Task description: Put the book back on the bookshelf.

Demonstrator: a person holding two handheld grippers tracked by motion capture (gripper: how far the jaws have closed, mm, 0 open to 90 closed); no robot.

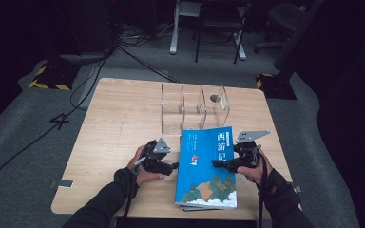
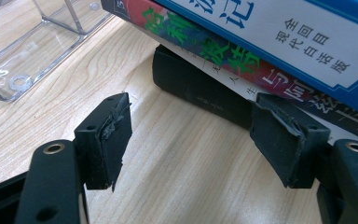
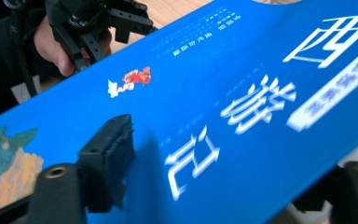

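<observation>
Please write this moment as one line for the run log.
left gripper: fingers open, at spines of book stack | right gripper: fingers astride edge of blue top book, grip unclear | surface: light wooden table

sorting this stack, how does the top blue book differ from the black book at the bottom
The blue book lies on top of the stack, its cover open to view with white characters; the black book sits lowest, on the wooden table, showing little more than its spine. The blue book's spine is white with dark print, the black one's dark and hard to read. The right gripper straddles the blue book's edge, not the black book. Both lie flat.
</observation>
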